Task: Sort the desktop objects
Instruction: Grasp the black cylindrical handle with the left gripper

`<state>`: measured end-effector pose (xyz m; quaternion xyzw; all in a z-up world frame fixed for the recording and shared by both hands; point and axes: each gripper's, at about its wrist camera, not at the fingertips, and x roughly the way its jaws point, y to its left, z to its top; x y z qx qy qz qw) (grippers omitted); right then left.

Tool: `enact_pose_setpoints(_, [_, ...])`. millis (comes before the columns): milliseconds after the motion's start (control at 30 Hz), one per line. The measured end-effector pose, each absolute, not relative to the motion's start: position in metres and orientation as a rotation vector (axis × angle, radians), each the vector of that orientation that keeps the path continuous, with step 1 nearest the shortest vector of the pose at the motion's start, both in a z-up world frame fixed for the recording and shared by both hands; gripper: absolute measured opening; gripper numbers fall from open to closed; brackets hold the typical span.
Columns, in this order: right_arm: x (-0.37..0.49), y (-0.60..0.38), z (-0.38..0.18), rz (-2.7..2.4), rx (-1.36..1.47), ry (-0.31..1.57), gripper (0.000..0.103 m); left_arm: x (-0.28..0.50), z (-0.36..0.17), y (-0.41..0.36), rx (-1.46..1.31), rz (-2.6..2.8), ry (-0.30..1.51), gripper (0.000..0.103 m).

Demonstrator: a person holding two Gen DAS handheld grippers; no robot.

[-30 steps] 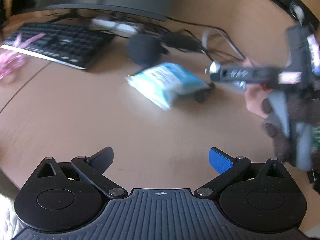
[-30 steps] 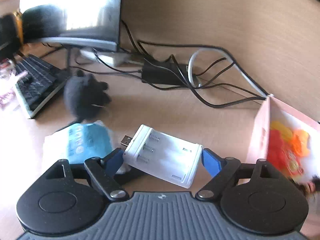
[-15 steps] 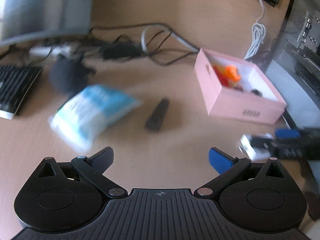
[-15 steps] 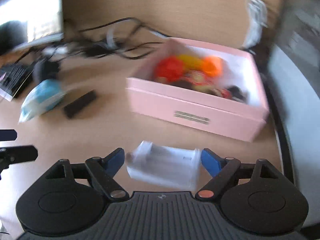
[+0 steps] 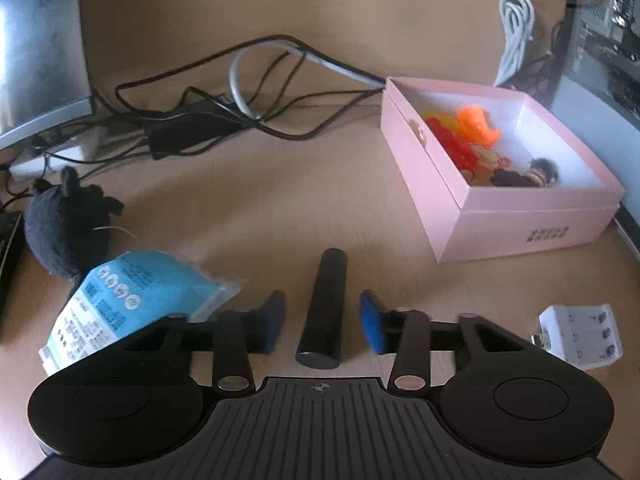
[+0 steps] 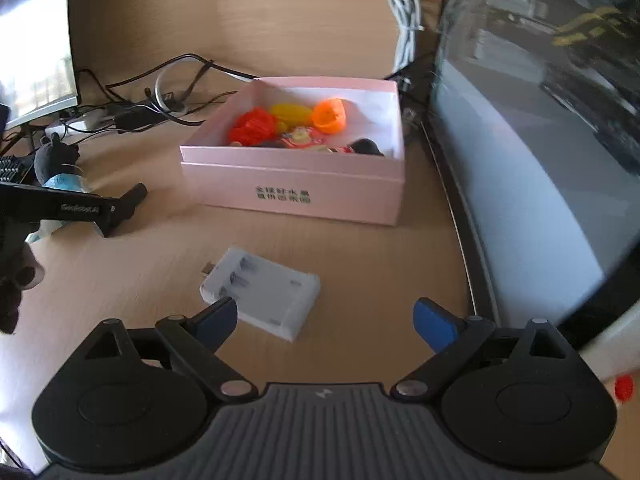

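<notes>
A wooden desk [image 5: 248, 208] holds everything here. At its right edge stands a big dark computer case [image 6: 540, 120] with a shiny side. Near it sits a pink box [image 5: 516, 224], open on top, with orange, red and yellow toys [image 6: 296, 120] inside. A tangle of black wires [image 5: 208, 112] lies at the back of the desk, next to a screen [image 5: 36, 48].

On the left lies a dark stuffed mouse [image 5: 64, 228], and a blue and white packet [image 5: 128, 300] rests just in front of it, touching it.

The left gripper [image 5: 322, 322] has its two blue tips a little apart, one on each side of a black stick [image 5: 326, 308] that lies flat on the desk. The tips are close to the stick but there is a small gap on both sides (so it is not squeezed).

The right gripper [image 6: 325, 320] is spread wide and holds nothing. A white battery charger [image 6: 260, 292] lies flat on the desk in front of the pink box, close by the left tip of this gripper, which partly hides one corner
</notes>
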<state>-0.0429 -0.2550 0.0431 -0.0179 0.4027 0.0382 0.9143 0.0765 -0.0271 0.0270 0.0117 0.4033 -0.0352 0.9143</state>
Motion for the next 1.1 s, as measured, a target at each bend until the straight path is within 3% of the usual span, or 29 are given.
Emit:
enact_pose_setpoints(33, [-0.046,-0.255,0.043,0.075,-0.033,0.829,0.096,0.076,0.025,-0.028,0.029,-0.082,0.837,0.029])
enact_pose_setpoints(133, [-0.050,-0.254,0.044,0.067,-0.038,0.823,0.096,0.069,0.023,-0.029,0.035,-0.111,0.850,0.024])
enact_pose_setpoints(500, [-0.033,-0.215,0.042,0.165,-0.047,0.828,0.098,-0.032,0.034,-0.003,0.051,-0.143,0.879,0.026])
enact_pose_setpoints(800, [-0.022,-0.164,0.036,0.290,-0.135,0.852,0.099,-0.048,0.039,0.061,0.056,0.077,0.873,0.051])
enact_pose_setpoints(867, [-0.023,-0.157,0.037,0.304,-0.146,0.846,0.099,-0.049,0.042,0.074,0.025,0.099,0.867,0.051])
enact_pose_setpoints(967, [-0.023,-0.153,0.037,0.307,-0.154,0.846,0.101,-0.053,0.046,0.084,-0.038,0.053,0.853,0.070])
enact_pose_setpoints(1033, [-0.022,-0.152,0.035,0.300,-0.154,0.855,0.101,-0.053,0.046,0.082,-0.047,0.030,0.848,0.088])
enact_pose_setpoints(1100, [-0.021,-0.152,0.034,0.285,-0.154,0.861,0.101,-0.050,0.043,0.074,-0.042,0.004,0.851,0.090])
